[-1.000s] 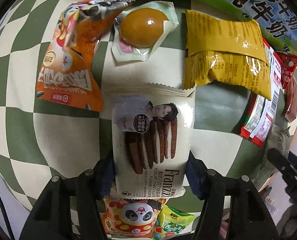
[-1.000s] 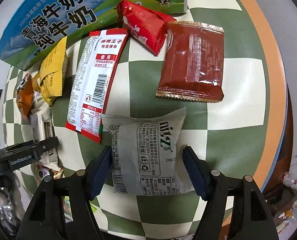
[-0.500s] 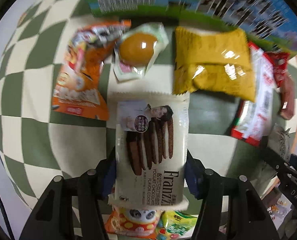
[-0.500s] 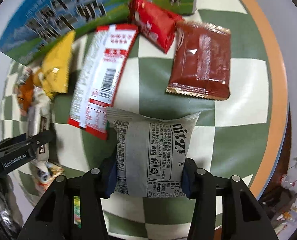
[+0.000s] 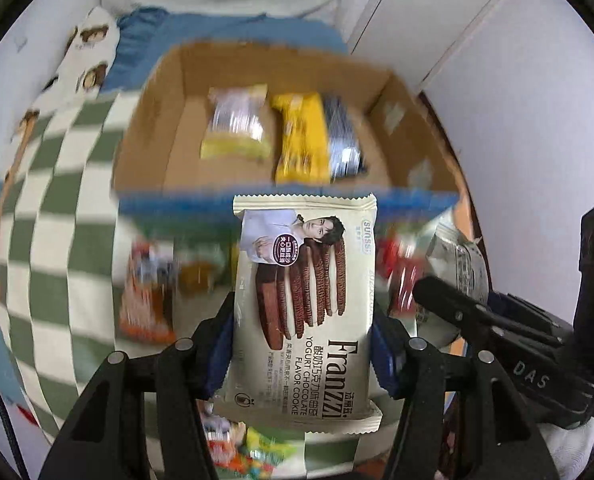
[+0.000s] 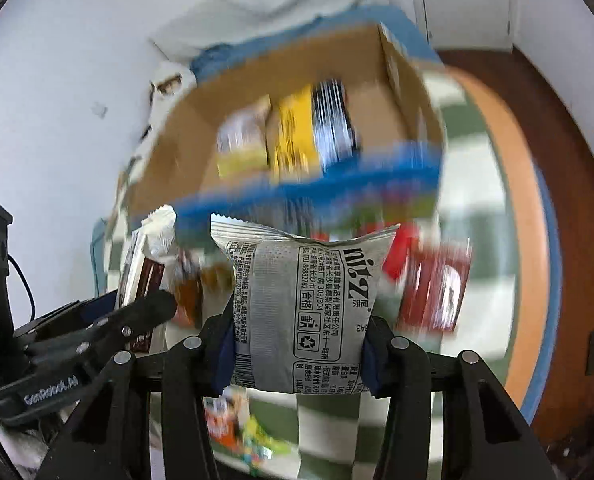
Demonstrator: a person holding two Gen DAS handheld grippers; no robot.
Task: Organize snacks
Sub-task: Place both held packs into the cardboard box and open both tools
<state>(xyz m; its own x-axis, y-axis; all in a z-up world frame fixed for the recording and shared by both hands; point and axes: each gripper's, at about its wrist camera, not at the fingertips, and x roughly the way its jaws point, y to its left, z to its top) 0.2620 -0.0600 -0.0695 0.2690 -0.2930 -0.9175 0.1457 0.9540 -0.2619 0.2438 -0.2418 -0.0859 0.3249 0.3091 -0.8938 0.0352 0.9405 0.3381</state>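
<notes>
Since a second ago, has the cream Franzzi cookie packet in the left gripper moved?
Yes. The cream Franzzi cookie packet has lifted off the checkered tablecloth, toward the cardboard box.

Cookie pkt (image 5: 303, 308) in L gripper (image 5: 301, 344)

You've got a glossy plastic cookie pack (image 5: 303, 304), matt grey wrapper (image 6: 303, 308), plain brown cardboard box (image 5: 413, 120), checkered cloth (image 5: 53, 216).

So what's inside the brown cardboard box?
Inside the brown cardboard box lie three blurred packets: a pale yellow one, a bright yellow one and a dark striped one. Its blue front edge hides whatever lies nearest.
</notes>
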